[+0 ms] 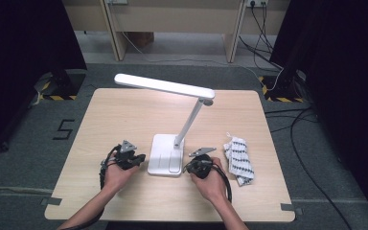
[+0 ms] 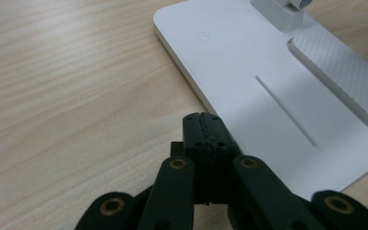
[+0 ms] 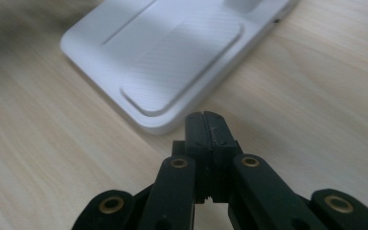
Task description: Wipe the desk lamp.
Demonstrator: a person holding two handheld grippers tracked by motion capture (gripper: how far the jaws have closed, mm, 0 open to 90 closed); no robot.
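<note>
Overhead, a folded cloth (image 1: 239, 160) lies beside the lamp (image 1: 165, 160).

Even, soft overhead light falls on the pale table (image 1: 124, 120), while dark curtains at both sides swallow the edges of the high view. The white lamp base (image 2: 249, 62) shows mild glare and a faint shadow. Both gripper views are soft, the nearest black jaw links blurred at the bottom.

Both forearms enter from below; the left tool (image 1: 133, 159) and right tool (image 1: 195, 166) point inward toward each other, each with jaws pressed together, empty.
</note>
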